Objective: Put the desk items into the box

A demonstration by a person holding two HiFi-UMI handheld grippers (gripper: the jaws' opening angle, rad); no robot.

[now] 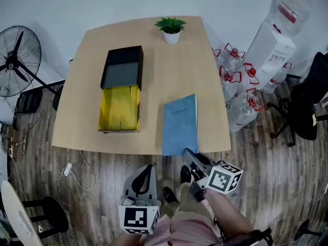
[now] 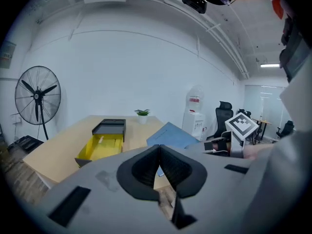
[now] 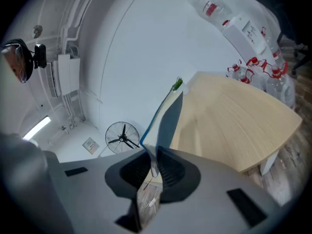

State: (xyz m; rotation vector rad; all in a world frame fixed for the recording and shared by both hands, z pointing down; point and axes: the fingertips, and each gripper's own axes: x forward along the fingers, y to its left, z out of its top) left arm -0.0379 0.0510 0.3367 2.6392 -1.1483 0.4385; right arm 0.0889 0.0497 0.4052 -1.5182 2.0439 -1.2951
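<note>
- Two grippers show at the near edge of a wooden table (image 1: pixel 169 65), seen from overhead; the person holding them stands on plank flooring.
- Right gripper (image 1: pixel 188 154) has its jaws clamped on the near end of a blue notebook (image 1: pixel 180 124), which reaches just past the table's front edge — the rest of the cover lies over the tabletop.
- From the right gripper's own camera, the right gripper (image 3: pixel 155 165) pinches the notebook (image 3: pixel 168 121) edge-on, the thin cover rising from between the pads.
- Left gripper (image 1: pixel 146 170) hangs below the table edge, off to the notebook's left and apart from it; in its own view the left gripper (image 2: pixel 159 152) has its jaws pressed together with nothing between them.
- Box (image 1: pixel 119 109) sits open on the table's left half, its yellow inside showing and a black section at its far end; it lies just left of the notebook without touching it.
- Same box (image 2: pixel 100 146) and notebook (image 2: pixel 170 134) appear beyond the left gripper's jaws.
- Potted plant (image 1: pixel 171 28) stands at the table's far edge.
- Standing fan (image 1: pixel 15 60) is at the left; water bottles (image 1: pixel 236 86), a dispenser (image 1: pixel 274 45) and a black chair (image 1: pixel 307 106) crowd the right.
</note>
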